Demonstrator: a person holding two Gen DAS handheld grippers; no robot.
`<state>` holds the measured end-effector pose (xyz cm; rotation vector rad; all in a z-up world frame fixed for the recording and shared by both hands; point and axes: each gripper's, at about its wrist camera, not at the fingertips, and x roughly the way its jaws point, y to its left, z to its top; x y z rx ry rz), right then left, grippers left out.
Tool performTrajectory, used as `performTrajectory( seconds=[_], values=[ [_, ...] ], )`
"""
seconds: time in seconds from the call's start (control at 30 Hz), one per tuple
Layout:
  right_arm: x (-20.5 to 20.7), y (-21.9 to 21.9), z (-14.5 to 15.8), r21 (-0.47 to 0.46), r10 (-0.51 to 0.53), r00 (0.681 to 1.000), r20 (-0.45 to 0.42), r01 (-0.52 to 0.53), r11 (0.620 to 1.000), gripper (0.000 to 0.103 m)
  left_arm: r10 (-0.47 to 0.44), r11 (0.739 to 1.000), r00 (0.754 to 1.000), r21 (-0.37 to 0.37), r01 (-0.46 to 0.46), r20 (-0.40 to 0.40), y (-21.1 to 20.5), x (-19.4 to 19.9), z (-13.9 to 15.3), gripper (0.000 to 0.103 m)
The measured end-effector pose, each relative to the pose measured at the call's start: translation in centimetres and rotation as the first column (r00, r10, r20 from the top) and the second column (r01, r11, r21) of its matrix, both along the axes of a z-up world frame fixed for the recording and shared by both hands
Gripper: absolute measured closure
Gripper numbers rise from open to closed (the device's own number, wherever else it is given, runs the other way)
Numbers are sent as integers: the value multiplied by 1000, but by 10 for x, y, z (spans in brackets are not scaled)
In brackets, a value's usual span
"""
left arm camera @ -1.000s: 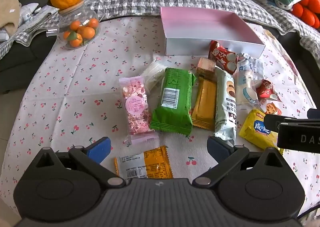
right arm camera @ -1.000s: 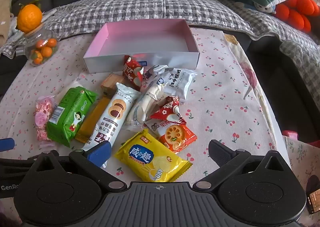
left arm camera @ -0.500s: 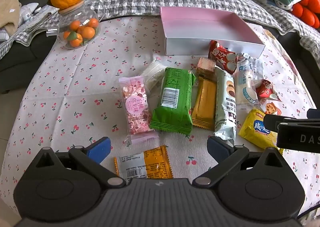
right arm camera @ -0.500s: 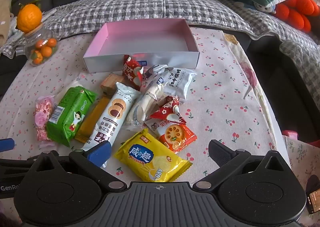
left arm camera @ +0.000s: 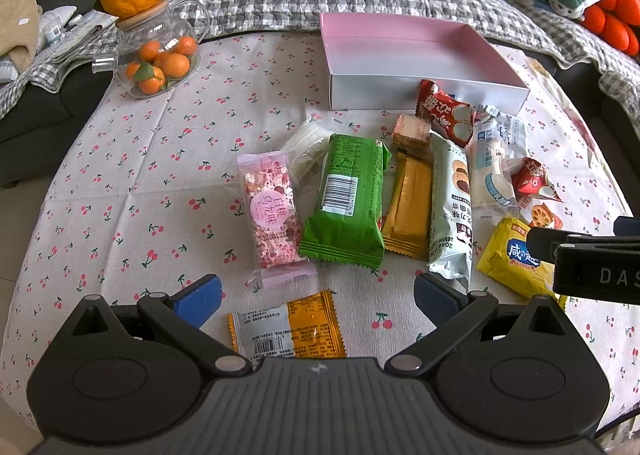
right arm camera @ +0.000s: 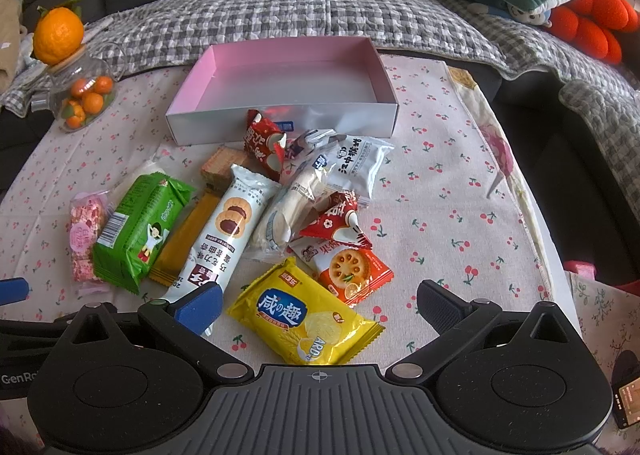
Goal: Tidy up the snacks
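Several wrapped snacks lie on the cherry-print tablecloth in front of an empty pink box [left arm camera: 404, 43] [right arm camera: 280, 75]. My left gripper [left arm camera: 318, 301] is open above an orange packet [left arm camera: 288, 325], with a pink bar [left arm camera: 272, 211] and a green pack [left arm camera: 346, 201] beyond it. My right gripper [right arm camera: 318, 305] is open over a yellow cracker pack [right arm camera: 304, 313] [left arm camera: 512, 259]. An orange-red biscuit packet [right arm camera: 348, 267] and a white cookie pack [right arm camera: 228, 229] lie just past it. Both grippers hold nothing.
A glass jar of small oranges [left arm camera: 156, 55] [right arm camera: 78, 95] with a large orange on its lid stands at the table's back left. A sofa with a checked blanket [right arm camera: 304, 15] and cushions lies behind. The table edge drops off at the right [right arm camera: 560, 255].
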<state>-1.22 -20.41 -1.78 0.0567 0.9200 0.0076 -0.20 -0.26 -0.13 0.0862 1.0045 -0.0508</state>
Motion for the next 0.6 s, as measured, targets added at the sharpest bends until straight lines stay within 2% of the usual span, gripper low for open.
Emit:
performTrajectory(
  seconds=[0.6],
  values=[
    [1,-5,-1,7,-17,1000,-5,17,1000,0,-1,1000,1000,-10,1,11,5,2,0,1]
  ],
)
